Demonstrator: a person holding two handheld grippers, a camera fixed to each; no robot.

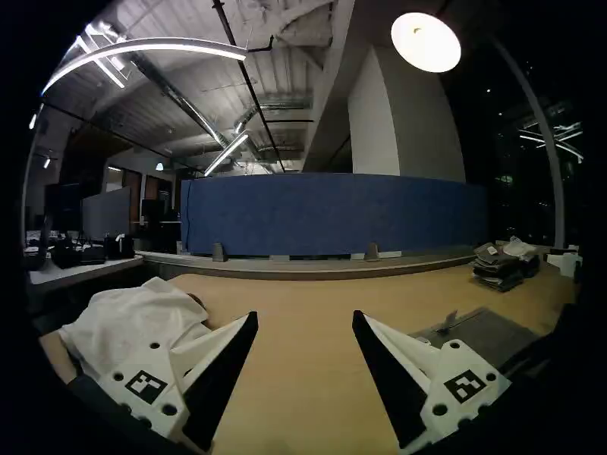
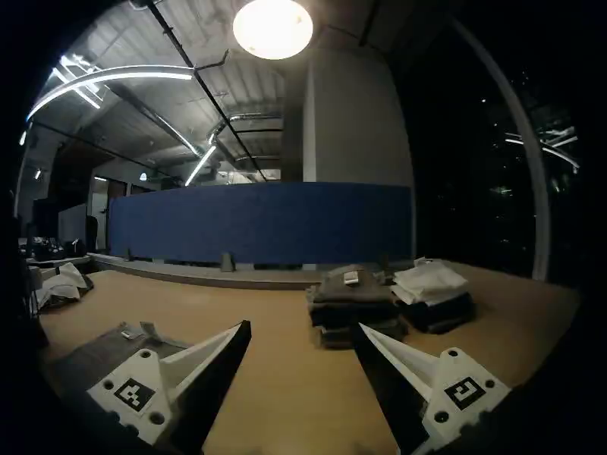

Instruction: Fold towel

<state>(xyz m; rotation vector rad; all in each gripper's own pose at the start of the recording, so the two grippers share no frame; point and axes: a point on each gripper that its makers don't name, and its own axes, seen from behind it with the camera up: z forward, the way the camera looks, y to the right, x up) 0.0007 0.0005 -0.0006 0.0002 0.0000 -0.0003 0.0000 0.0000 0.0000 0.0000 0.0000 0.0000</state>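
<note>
Hovering over the wooden worktop (image 1: 303, 296), the left gripper (image 1: 304, 314) has its fingers spread wide with nothing between them. The right gripper (image 2: 302, 324) is also wide apart and grips nothing. A gray towel (image 1: 485, 330) lies flat near the worktop's near edge, just beside the left gripper's right finger. A white towel (image 1: 140, 311) sits crumpled at the near left corner, partly behind the left finger. Stacks of folded towels (image 2: 353, 303) sit toward the right end of the worktop. A blue partition (image 1: 334, 212) runs along the far edge.
</note>
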